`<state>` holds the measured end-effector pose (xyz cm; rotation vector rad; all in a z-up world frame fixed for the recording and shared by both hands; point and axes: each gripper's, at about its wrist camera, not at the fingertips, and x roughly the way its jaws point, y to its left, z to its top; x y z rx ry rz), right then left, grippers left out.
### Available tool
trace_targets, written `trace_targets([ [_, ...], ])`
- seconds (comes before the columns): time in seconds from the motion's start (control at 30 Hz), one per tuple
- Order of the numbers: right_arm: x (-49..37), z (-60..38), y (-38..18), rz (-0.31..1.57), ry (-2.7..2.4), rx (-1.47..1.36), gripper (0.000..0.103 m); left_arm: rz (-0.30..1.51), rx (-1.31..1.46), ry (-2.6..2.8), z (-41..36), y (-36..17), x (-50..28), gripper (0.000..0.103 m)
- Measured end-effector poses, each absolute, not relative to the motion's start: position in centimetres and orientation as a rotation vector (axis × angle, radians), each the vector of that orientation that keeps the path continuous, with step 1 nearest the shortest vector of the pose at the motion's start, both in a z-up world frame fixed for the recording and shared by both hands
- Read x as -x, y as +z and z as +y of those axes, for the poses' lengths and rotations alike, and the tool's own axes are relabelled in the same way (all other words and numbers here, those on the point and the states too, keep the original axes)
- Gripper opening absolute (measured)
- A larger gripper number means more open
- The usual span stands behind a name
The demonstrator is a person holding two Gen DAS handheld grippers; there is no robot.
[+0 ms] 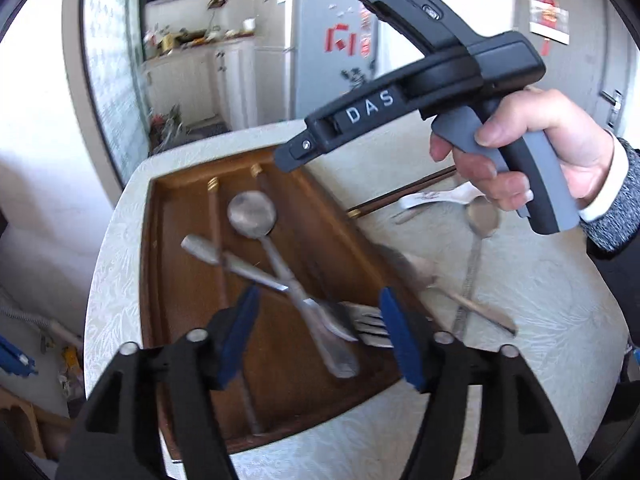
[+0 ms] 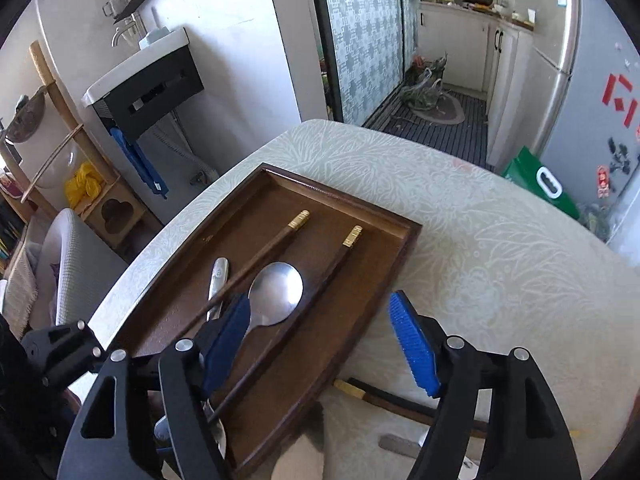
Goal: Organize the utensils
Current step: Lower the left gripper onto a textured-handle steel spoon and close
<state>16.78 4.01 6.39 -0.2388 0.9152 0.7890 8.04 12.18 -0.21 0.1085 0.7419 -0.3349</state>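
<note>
Nearest the left wrist camera, the left tongs (image 1: 320,332) stand spread wide with nothing between their blue pads (image 1: 240,332), hovering over the near end of the wooden tray (image 1: 180,264). Just ahead of them, inside the tray, lie a steel spoon (image 1: 252,216), a fork (image 1: 360,324) whose tines reach toward the right pad, a knife-like steel piece (image 1: 224,258) crossing the spoon's handle, and two dark chopsticks with gold caps (image 1: 214,188). To the right of these tongs, outside the tray on the pale patterned counter (image 1: 540,340), rest another steel spoon (image 1: 480,220), a white ceramic spoon (image 1: 436,198) and more chopsticks (image 1: 400,192).

The right tongs (image 2: 324,344) are also spread and empty, held above the tray's right edge (image 2: 400,248); their left pad (image 2: 226,348) covers part of the spoon's handle. Beyond them, the tray (image 2: 360,280) holds the spoon bowl (image 2: 276,294) between the two chopsticks (image 2: 352,236). Below their right pad, a gold-tipped chopstick (image 2: 360,392) lies on the counter (image 2: 500,240). The person's right hand (image 1: 520,148) grips the handle.
</note>
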Motion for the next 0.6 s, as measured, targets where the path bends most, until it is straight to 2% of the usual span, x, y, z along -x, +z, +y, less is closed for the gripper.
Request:
trace_targets([
  [0.1,-14.7,0.5,8.1,0.834,0.724,0.295,0.082,0.721,-0.14,-0.422,10.0,0.2,-7.0,0.077],
  [0.2,-12.8,-3.4,9.0,0.776,0.661,0.325,0.085,0.719,-0.195,-0.498,7.2,0.0,-6.3,0.077],
  [0.37,-10.7,-10.7,8.2,0.772,0.565,0.247,0.086,0.728,-0.248,-0.566,3.3,-0.8,-5.9,0.077],
  [0.43,-10.3,-12.9,6.4,0.819,0.54,0.229,0.068,0.738,-0.242,-0.585,2.3,-1.0,-6.0,0.077],
  [0.47,-10.3,-13.8,5.3,0.848,0.516,0.223,0.053,0.744,-0.24,-0.591,1.9,-1.2,-6.1,0.077],
  [0.5,-10.4,-14.6,4.3,0.872,0.496,0.209,0.046,0.748,-0.243,-0.596,1.4,-1.4,-6.1,0.077],
  [0.57,-10.5,-15.9,2.3,0.912,0.472,0.177,0.04,0.756,-0.253,-0.601,0.5,-1.7,-6.2,0.077],
  [0.6,-10.5,-16.3,1.5,0.927,0.47,0.16,0.04,0.759,-0.258,-0.603,0.1,-1.8,-6.3,0.077],
])
